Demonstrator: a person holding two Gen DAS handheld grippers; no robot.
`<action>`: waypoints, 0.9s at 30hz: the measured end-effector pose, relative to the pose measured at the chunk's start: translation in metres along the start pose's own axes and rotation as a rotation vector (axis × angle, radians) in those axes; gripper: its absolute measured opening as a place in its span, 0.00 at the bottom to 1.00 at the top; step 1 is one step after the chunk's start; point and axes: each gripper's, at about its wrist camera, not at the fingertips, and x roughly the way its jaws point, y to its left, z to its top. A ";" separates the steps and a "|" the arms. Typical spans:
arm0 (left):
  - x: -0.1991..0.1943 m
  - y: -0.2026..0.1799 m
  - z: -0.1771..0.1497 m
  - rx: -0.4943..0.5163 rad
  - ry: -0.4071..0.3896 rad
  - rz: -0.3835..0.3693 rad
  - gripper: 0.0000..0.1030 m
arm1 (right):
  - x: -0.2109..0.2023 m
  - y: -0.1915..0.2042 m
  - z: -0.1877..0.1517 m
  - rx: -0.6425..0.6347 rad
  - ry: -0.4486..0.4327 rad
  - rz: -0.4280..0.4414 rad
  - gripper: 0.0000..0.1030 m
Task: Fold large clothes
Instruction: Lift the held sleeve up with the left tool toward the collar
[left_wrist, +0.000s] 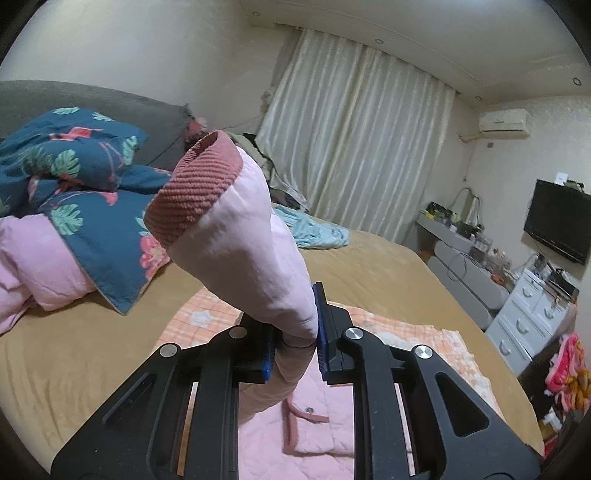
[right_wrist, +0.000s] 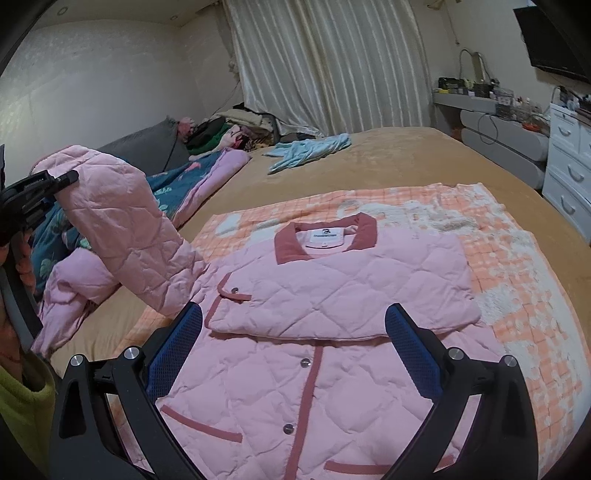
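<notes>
While pinched, sleeve (left_wrist: 236, 236) points upward, cuff (left_wrist: 195, 192) topmost

Floral duvet (left_wrist: 92, 206), teal garment (right_wrist: 310, 149) on tan bed (right_wrist: 406, 158), curtains (left_wrist: 354, 147), white drawers (right_wrist: 569, 173)

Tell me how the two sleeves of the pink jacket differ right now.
The left sleeve is lifted off the bed, clamped near its cuff by the left gripper; the right sleeve lies flat, folded across the jacket chest. The left sleeve looks crumpled and bent; the right sleeve is smooth. The right gripper hovers open, holding nothing. Both sleeves share the pink quilted fabric.
</notes>
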 end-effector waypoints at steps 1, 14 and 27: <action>0.001 -0.005 -0.002 0.007 0.003 -0.007 0.10 | -0.001 -0.001 0.000 0.003 -0.001 -0.003 0.96; 0.026 -0.057 -0.034 0.093 0.080 -0.109 0.10 | -0.008 -0.036 -0.015 0.056 0.001 -0.086 0.96; 0.053 -0.104 -0.077 0.222 0.163 -0.179 0.10 | -0.011 -0.069 -0.025 0.125 -0.002 -0.113 0.96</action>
